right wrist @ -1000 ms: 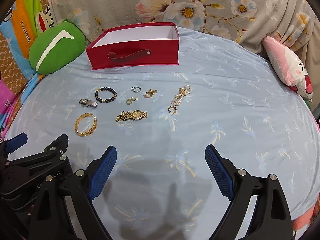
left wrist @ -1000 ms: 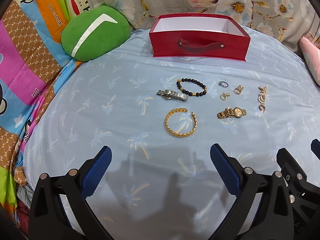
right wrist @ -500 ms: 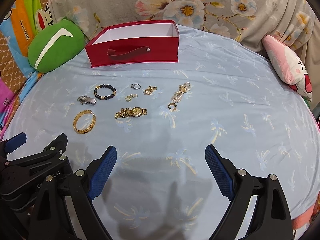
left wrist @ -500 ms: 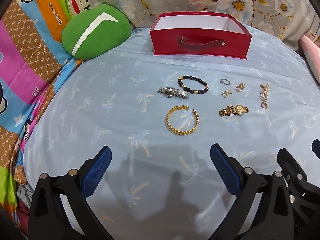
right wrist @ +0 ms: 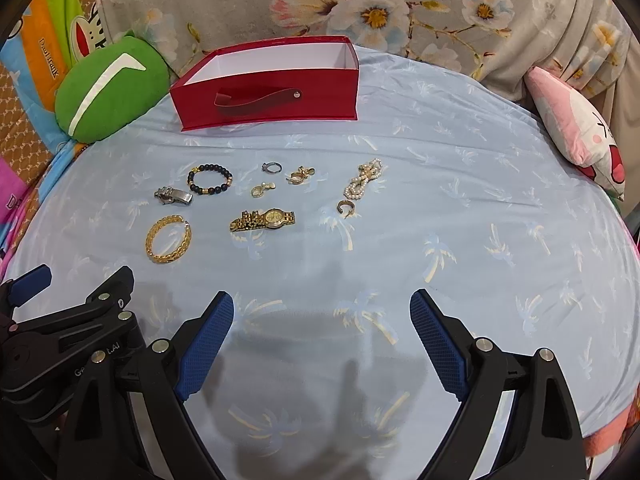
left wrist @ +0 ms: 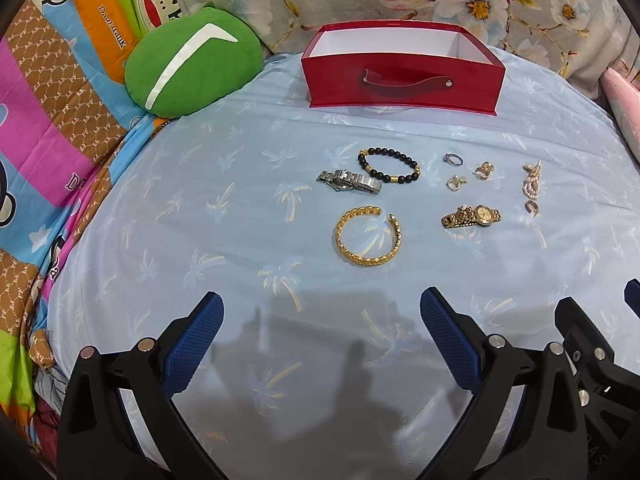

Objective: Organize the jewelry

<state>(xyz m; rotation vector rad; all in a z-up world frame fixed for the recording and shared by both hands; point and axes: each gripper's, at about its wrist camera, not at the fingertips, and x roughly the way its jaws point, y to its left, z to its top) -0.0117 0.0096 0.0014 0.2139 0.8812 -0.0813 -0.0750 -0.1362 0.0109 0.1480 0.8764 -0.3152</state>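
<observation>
Bright, sharp; fisheye-bent edges; soft shadows below.

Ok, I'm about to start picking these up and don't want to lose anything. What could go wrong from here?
The small silver ring and two gold ear pieces lie flat on soft bedsheet; the wide pads of the open right gripper may pinch fabric or flick them away. The silver watch touches the black bead bracelet, so the open left gripper could drag both.

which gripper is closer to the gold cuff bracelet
Left. The left gripper sits open with the gold cuff bracelet straight ahead of it; from the right gripper, also open, the bracelet lies well off to its left.
</observation>
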